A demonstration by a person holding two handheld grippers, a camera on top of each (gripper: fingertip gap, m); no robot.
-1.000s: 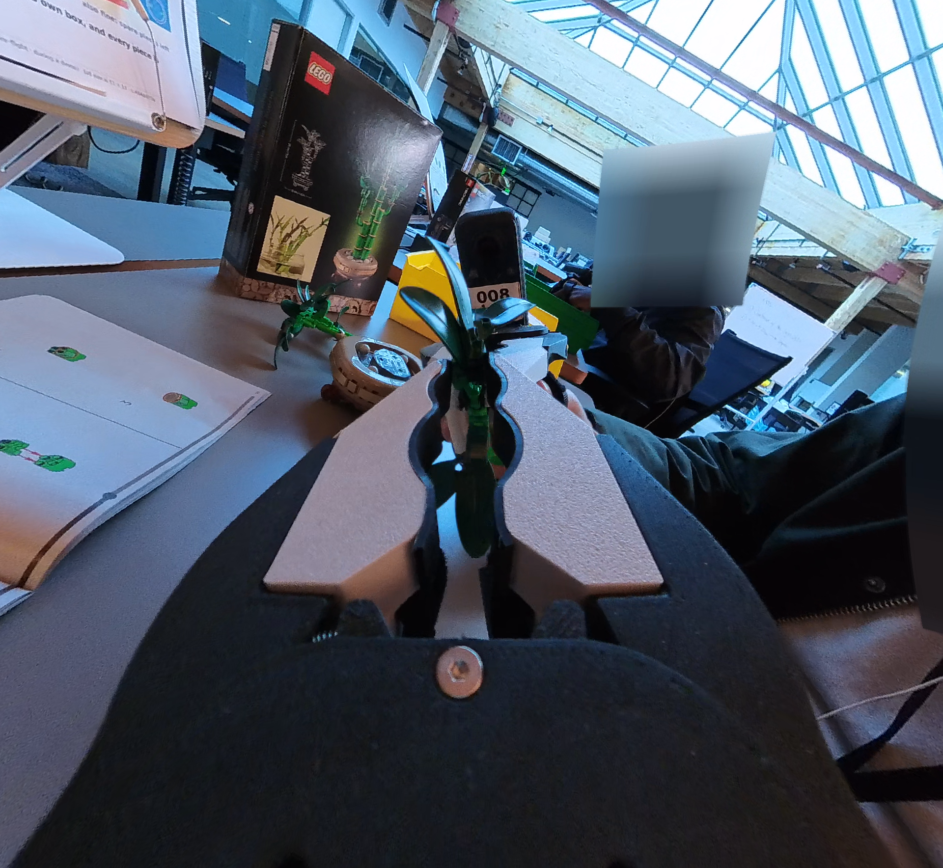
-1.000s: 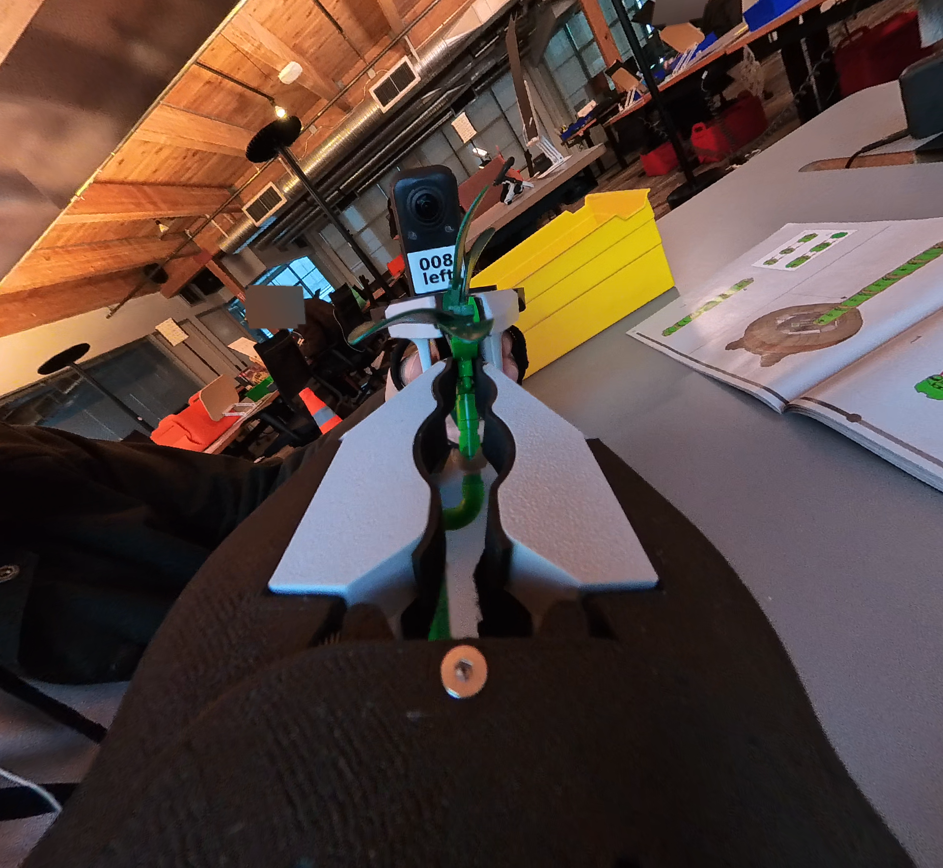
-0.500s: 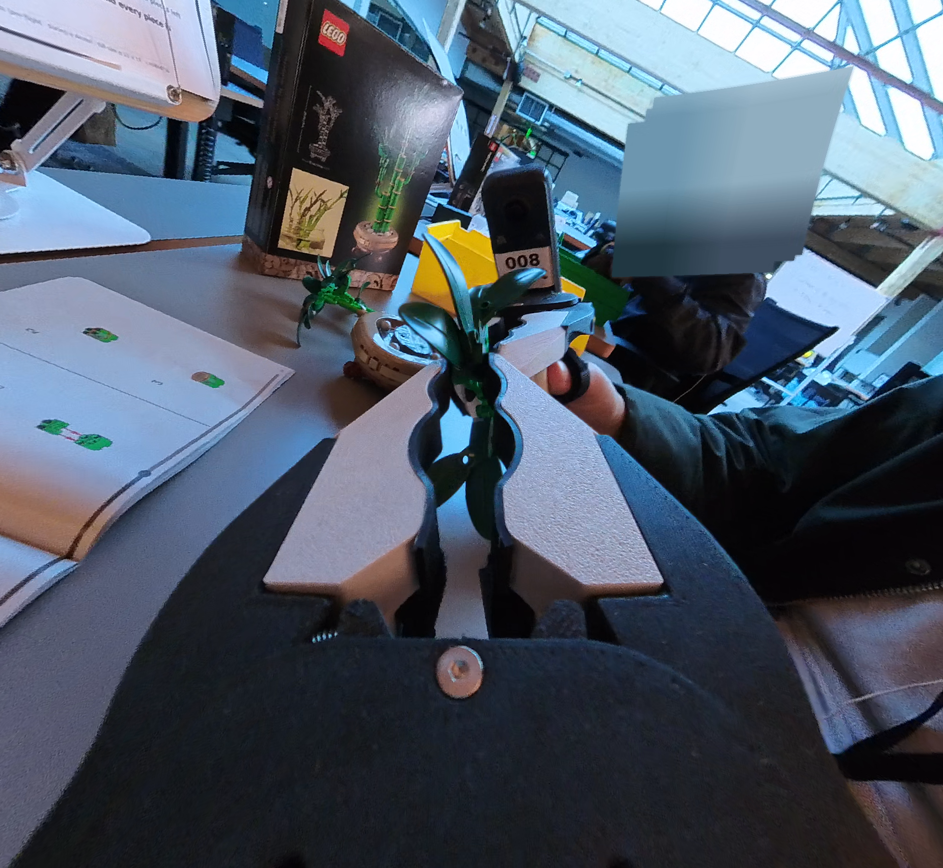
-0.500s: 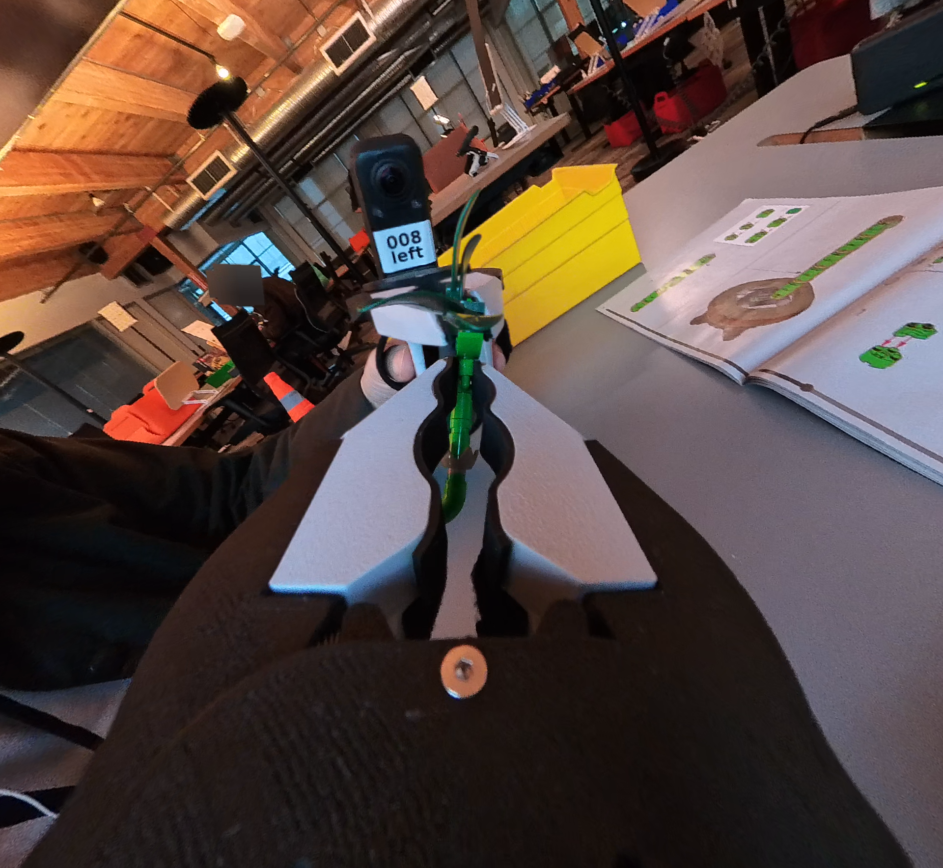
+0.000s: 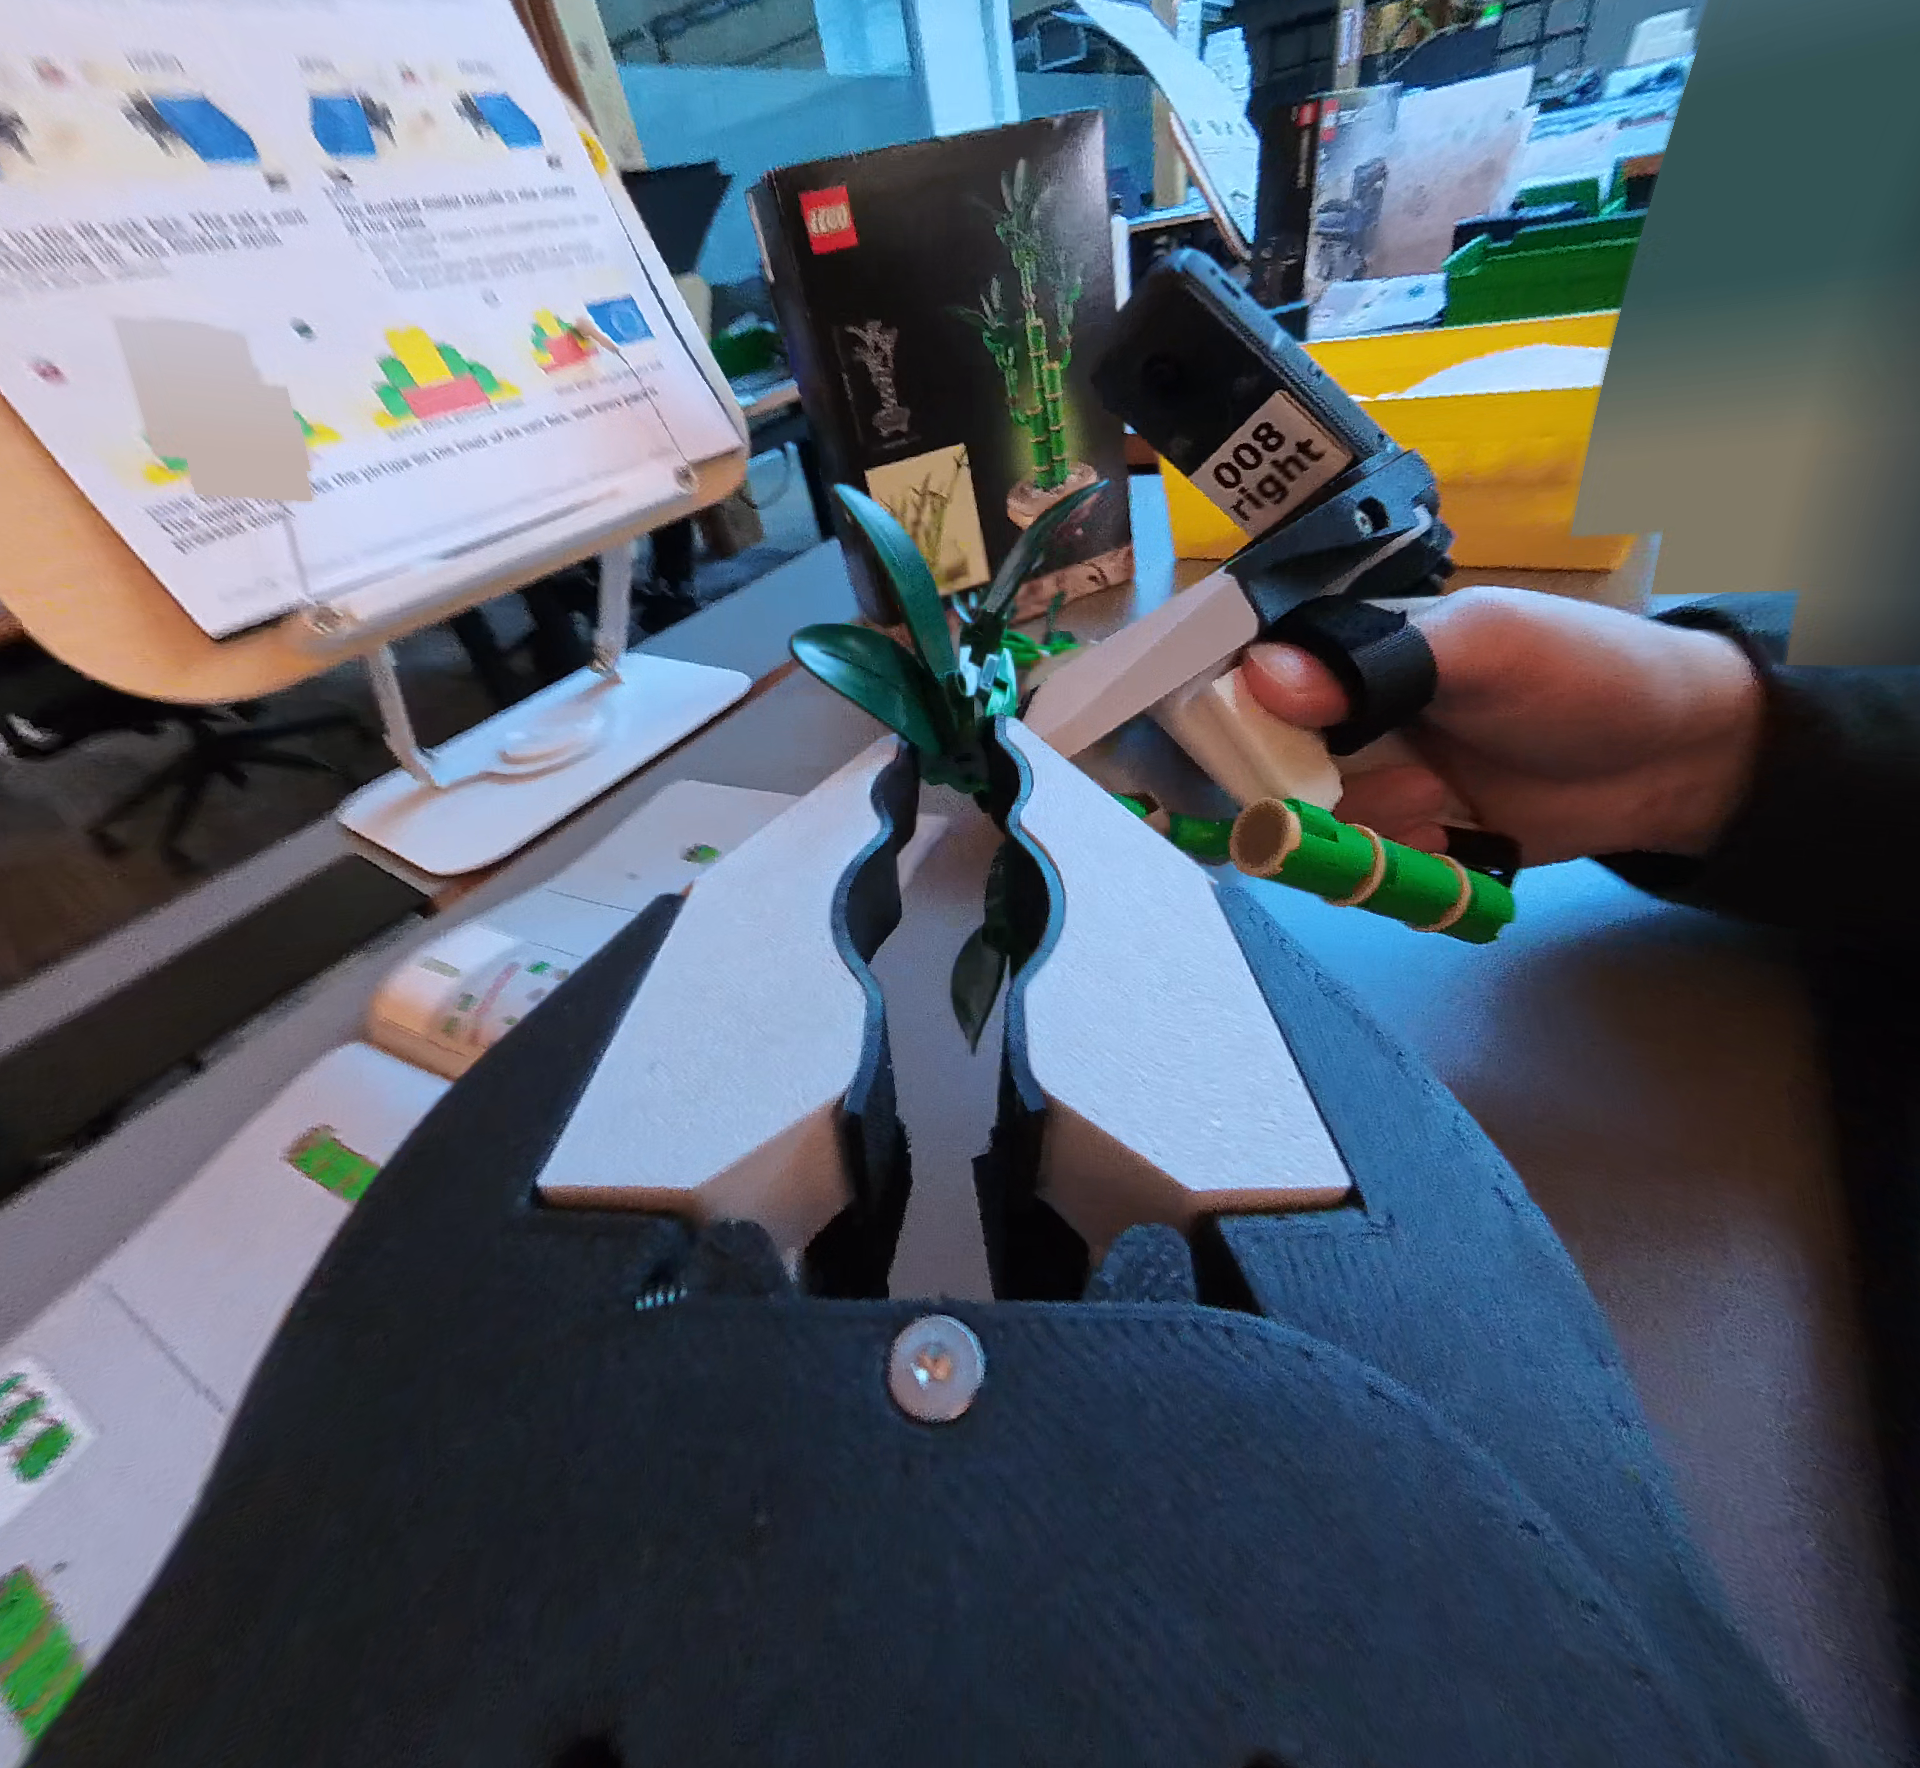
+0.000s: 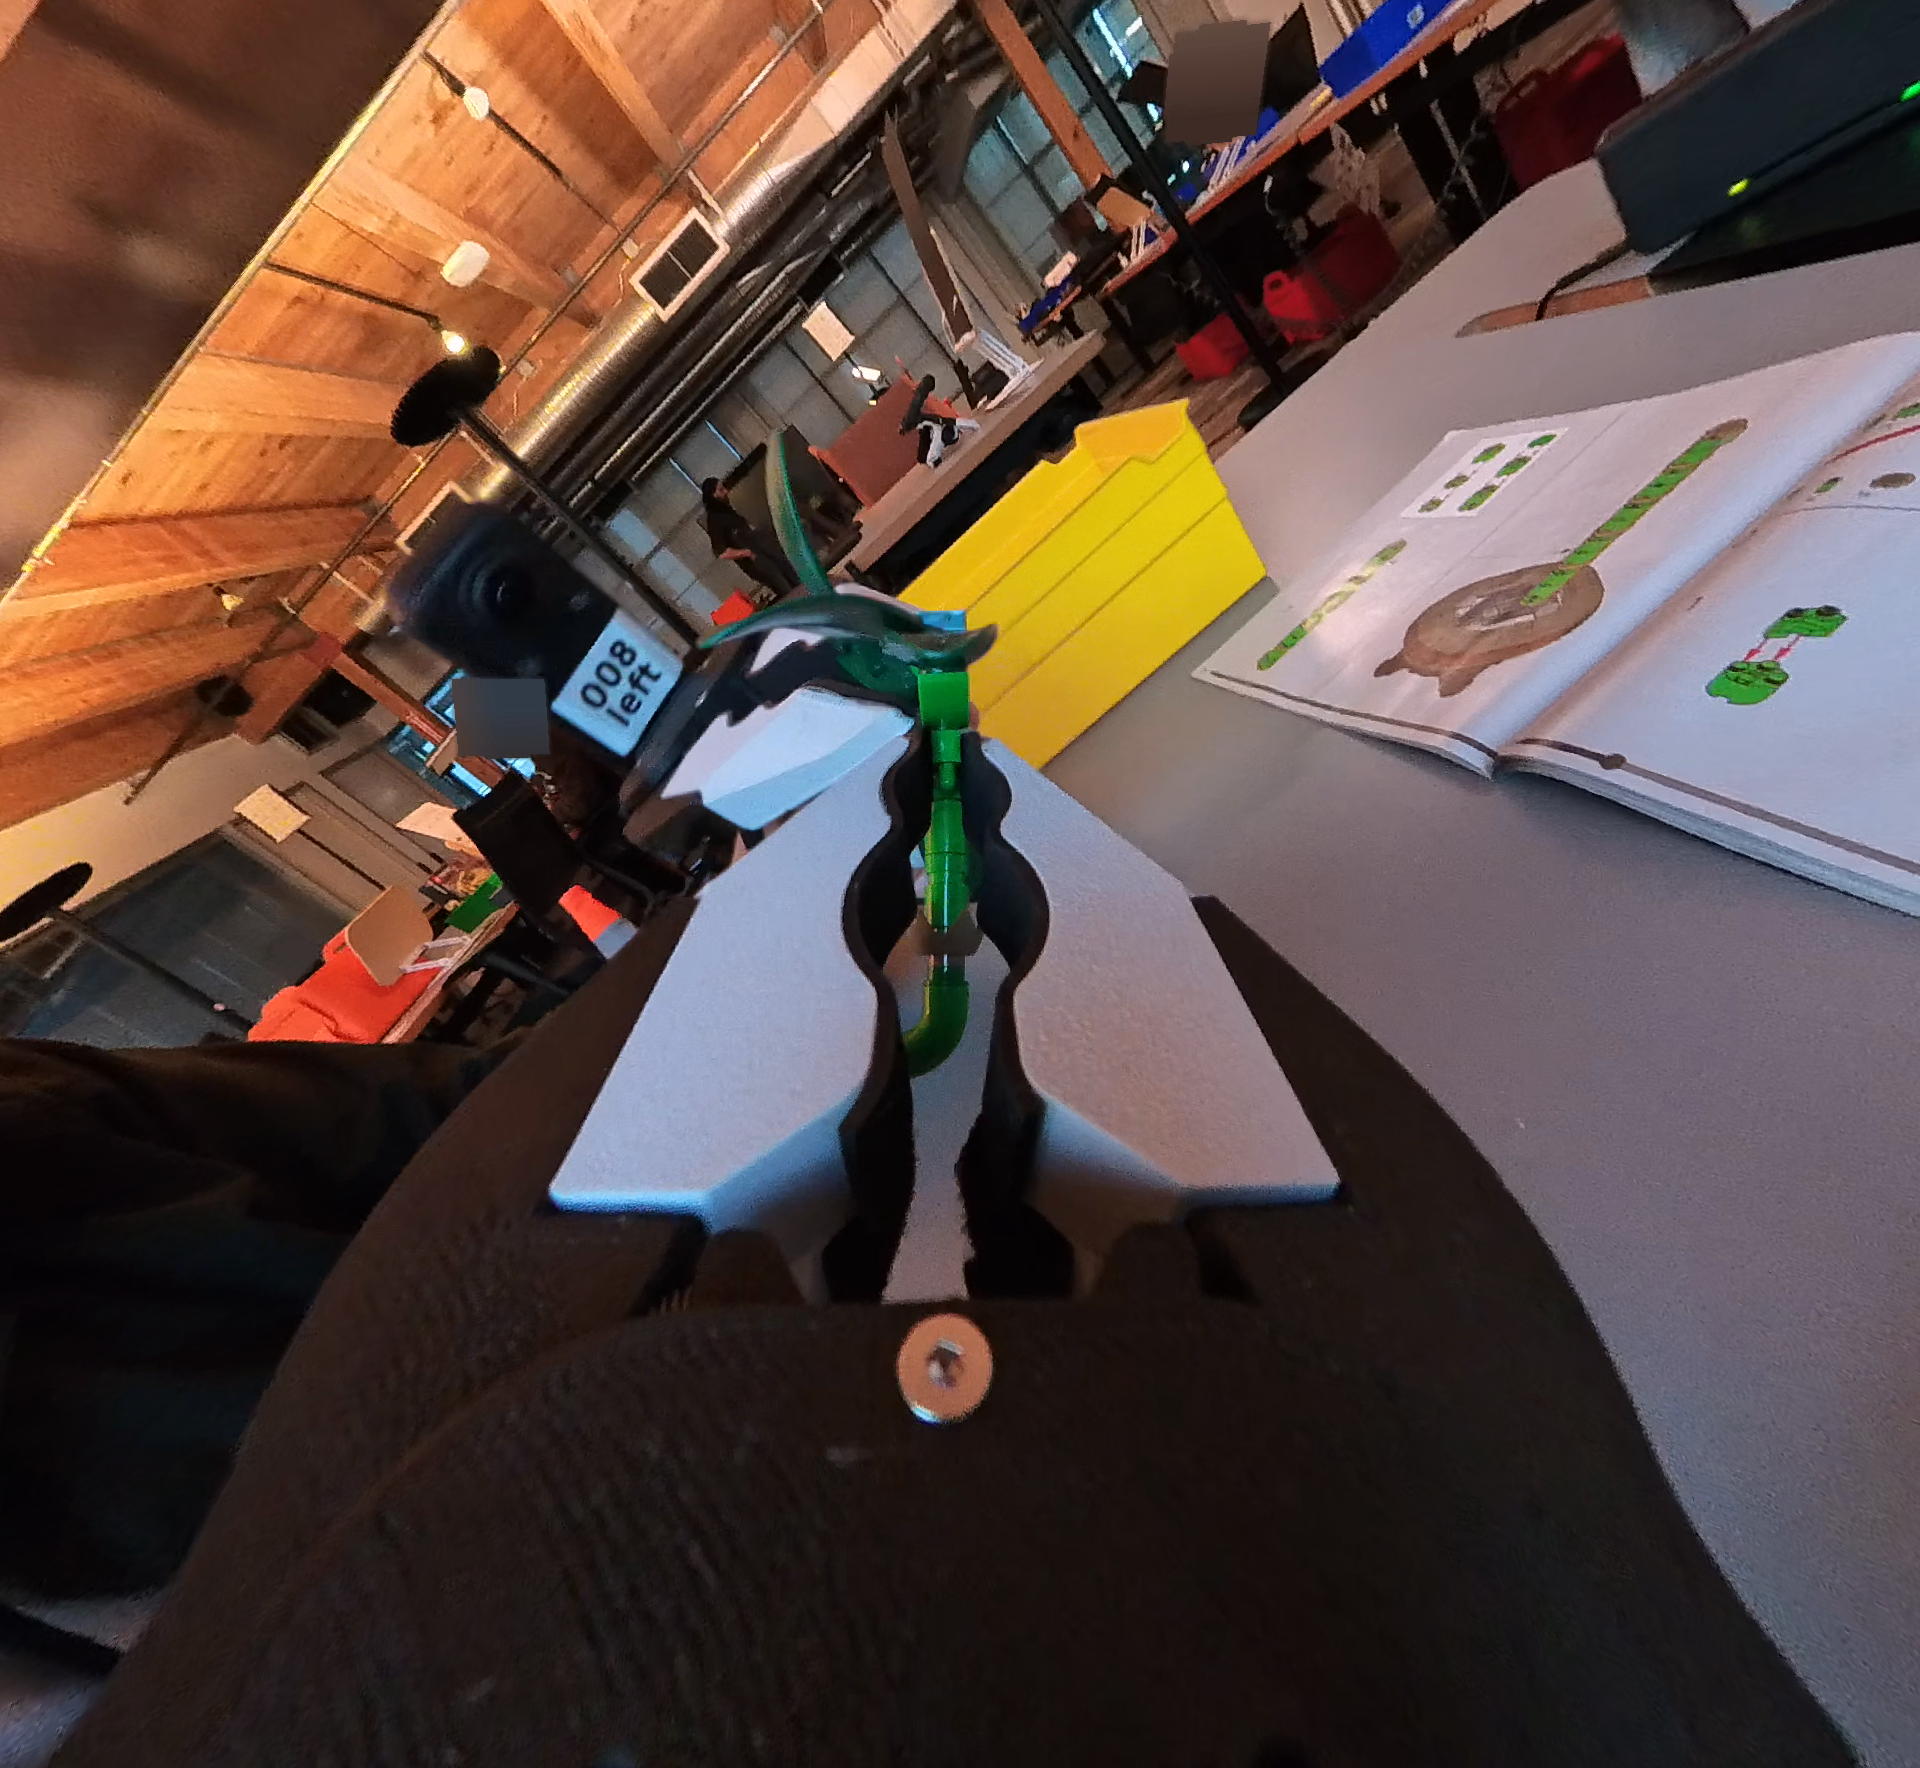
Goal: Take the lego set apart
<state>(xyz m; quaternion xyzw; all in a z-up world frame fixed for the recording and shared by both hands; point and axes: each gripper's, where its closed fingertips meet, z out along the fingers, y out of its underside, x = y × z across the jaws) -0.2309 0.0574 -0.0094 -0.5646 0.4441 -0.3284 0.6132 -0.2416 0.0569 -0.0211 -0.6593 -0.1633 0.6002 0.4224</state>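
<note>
My left gripper is shut on a cluster of dark green leaves at its fingertips, above the grey table. My right gripper is shut on a thin bright green stem that curves down behind its fingers. The leaves sit at the stem's top, right where both grippers' tips meet. I cannot tell whether leaves and stem are still joined. In the left wrist view the right gripper comes in from the right in a hand. A thick green bamboo stalk sticks out below it.
A black set box stands behind, next to a yellow bin, which also shows in the right wrist view. An open instruction booklet lies on the table. An instruction board on a white stand is at left. My left and right fingertips are right by each other.
Both grippers have twisted against each other, so the right one now meets the left at an angle from the side. The thick bamboo stalk has come into view. Both stay shut.
</note>
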